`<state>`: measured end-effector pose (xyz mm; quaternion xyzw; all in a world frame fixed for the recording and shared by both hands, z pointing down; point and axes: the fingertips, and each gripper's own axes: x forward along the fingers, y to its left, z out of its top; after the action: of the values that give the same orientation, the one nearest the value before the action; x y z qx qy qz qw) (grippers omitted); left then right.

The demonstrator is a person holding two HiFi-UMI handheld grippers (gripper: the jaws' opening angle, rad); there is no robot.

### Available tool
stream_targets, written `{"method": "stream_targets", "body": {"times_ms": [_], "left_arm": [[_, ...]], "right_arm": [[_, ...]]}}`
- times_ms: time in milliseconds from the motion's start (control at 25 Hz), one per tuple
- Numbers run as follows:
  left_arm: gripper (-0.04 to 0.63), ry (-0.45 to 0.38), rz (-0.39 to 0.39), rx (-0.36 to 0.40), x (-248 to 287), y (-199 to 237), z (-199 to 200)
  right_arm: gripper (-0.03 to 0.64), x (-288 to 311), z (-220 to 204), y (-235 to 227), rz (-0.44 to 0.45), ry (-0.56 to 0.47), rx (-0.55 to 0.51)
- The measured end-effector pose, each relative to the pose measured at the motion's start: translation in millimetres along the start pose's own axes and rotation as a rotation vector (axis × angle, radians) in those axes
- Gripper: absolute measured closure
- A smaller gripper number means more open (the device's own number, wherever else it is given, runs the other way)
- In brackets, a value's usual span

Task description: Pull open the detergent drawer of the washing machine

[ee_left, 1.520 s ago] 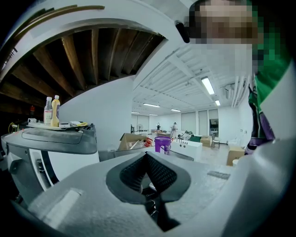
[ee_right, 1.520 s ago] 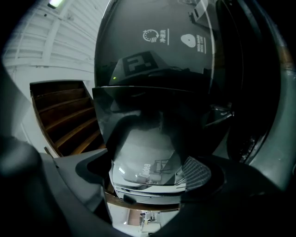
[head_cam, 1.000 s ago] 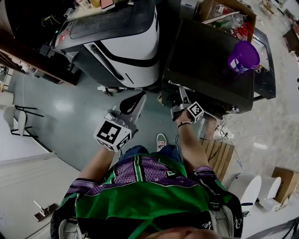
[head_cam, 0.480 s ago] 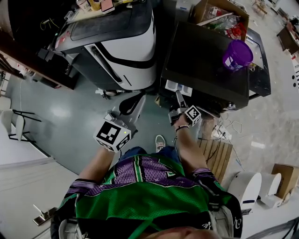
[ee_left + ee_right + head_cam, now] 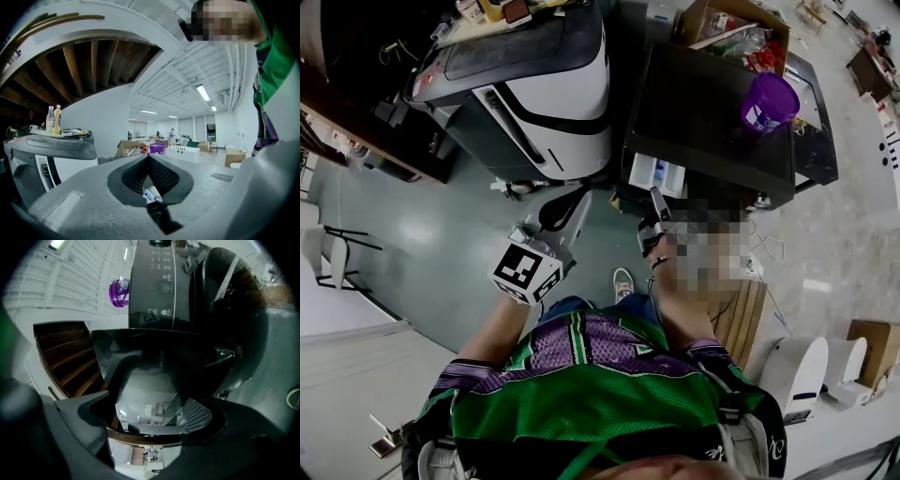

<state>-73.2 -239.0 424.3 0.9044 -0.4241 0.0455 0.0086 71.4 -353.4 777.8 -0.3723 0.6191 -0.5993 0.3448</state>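
Note:
The black washing machine stands at the upper right of the head view. Its detergent drawer sticks out of the front, white compartments showing from above. My right gripper is shut on the drawer's front panel, which fills the space between the jaws in the right gripper view. The machine's control panel rises beyond it. My left gripper hangs to the left of the drawer, away from it. It is shut with nothing in it, the pads meeting.
A purple cup sits on top of the washer. A white-and-black appliance stands close on the left, with bottles on it. A cardboard box is behind the washer. A wooden pallet lies on the floor to the right.
The drawer has slid out of the washer, so its white compartments now show. My right gripper has drawn back toward the person with it. The left gripper has stayed put.

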Motion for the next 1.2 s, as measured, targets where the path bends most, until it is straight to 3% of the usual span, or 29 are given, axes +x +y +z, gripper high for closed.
{"method": "stream_targets", "body": {"times_ms": [840,1200], "left_arm": [[0.578,-0.005,0.013,-0.005,-68.4,-1.7,-4.8],[0.578,-0.031,0.021,-0.033,-97.4,3.4,-3.9]], "right_arm": [[0.16,-38.0,-22.8,-4.7,-0.043,-0.039,0.017],[0.16,-63.1,-37.3,12.5,-0.07,-0.035,-0.058]]}}
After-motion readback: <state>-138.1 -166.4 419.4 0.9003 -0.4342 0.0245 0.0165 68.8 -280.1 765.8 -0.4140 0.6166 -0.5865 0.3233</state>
